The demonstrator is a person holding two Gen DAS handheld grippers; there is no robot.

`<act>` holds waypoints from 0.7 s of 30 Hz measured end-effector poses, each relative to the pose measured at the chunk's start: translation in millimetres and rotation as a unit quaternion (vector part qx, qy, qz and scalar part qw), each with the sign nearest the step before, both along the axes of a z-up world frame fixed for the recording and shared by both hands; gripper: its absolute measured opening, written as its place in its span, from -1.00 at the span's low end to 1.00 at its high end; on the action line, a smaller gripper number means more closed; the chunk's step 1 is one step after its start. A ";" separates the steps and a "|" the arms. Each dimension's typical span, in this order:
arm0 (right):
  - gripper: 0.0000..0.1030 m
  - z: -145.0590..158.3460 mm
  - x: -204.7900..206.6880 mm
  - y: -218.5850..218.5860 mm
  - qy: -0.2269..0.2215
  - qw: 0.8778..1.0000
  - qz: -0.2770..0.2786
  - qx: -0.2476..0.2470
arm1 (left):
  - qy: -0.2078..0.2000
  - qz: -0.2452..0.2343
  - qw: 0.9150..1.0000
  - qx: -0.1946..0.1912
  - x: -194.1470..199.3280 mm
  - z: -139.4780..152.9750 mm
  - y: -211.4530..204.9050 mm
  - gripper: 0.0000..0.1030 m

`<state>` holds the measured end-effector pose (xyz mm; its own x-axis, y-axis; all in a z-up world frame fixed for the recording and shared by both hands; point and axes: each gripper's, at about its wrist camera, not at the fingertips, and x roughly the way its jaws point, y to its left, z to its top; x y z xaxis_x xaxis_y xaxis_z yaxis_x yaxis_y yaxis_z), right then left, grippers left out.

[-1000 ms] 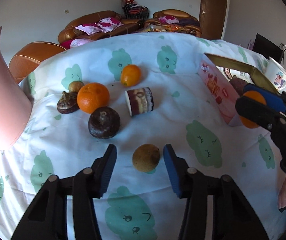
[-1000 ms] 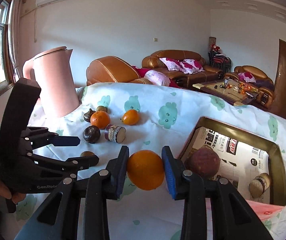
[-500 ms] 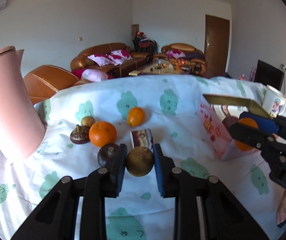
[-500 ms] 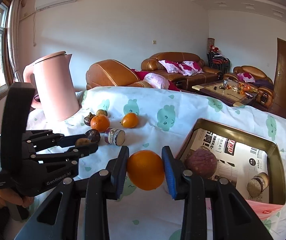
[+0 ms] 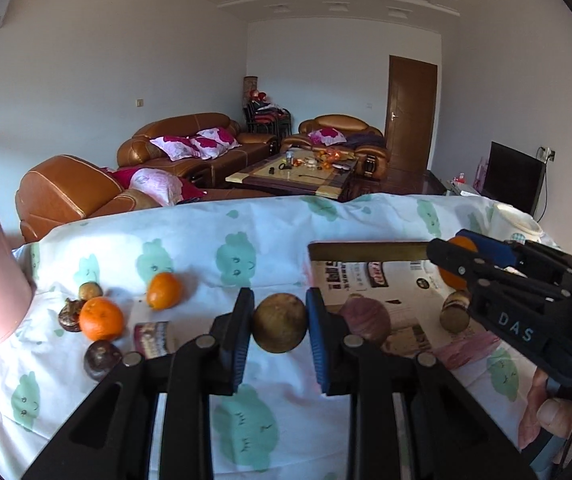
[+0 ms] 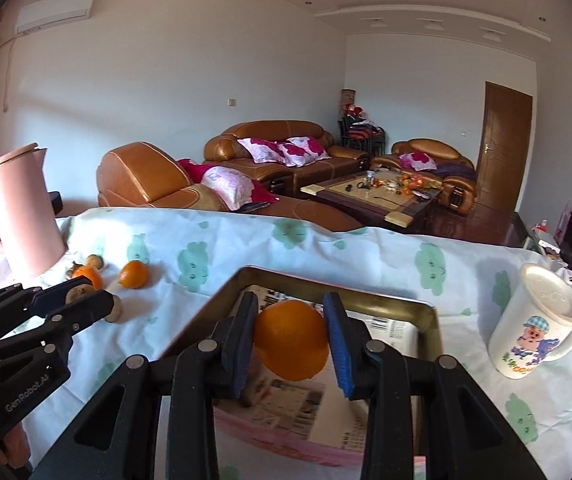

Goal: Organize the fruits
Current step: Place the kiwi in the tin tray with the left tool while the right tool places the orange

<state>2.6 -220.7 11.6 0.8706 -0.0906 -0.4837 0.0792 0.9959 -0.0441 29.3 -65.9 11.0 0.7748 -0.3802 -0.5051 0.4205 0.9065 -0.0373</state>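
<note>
Only the right wrist view shows the cartoon mug (image 6: pixel 536 326) at right on the counter (image 6: pixel 366 248) and the whole pink kettle (image 6: pixel 18 210) at far left; the left wrist view alone shows the box's contents, a purplish round fruit (image 5: pixel 364 318) and a small brown one (image 5: pixel 455 312) lying on printed paper. The left gripper (image 5: pixel 280 322) has its jaws clenched on a round brown fruit (image 5: pixel 280 323), held above the cloth at centre frame, just left of the box (image 5: pixel 366 249). The right gripper (image 6: pixel 291 344) has its jaws clamped on an orange (image 6: pixel 292 345) over the box's open interior, inside its brass-coloured rim. Both fruits are near-spherical, showing no clear long axis. Left of the box, loose fruit clusters near the kettle: two oranges (image 5: pixel 101 319), (image 5: pixel 164 290), a dark fruit (image 5: pixel 102 354) and a cut cylindrical piece (image 5: pixel 152 336), with bare cloth between cluster and box.
</note>
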 end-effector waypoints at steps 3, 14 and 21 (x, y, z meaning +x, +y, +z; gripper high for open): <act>-0.30 -5.6 7.9 -24.6 0.019 0.999 -0.020 0.021 | 0.008 -0.014 1.000 0.006 2.6 -1.7 -27.2 -0.45; -0.30 -24.8 25.1 -55.3 0.067 0.996 -0.025 0.051 | 0.035 -0.012 0.999 0.035 20.8 -17.8 -73.6 -0.45; -0.27 -30.3 30.0 -53.9 0.076 0.995 -0.009 0.065 | 0.031 -0.002 0.998 0.046 21.3 -21.3 -77.0 -0.20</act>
<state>32.6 -274.6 -18.6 0.7849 -0.0338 -0.6187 0.0991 0.9925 0.0714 50.6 -142.8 -10.3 0.7397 -0.3331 -0.5848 0.4235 0.9057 0.0199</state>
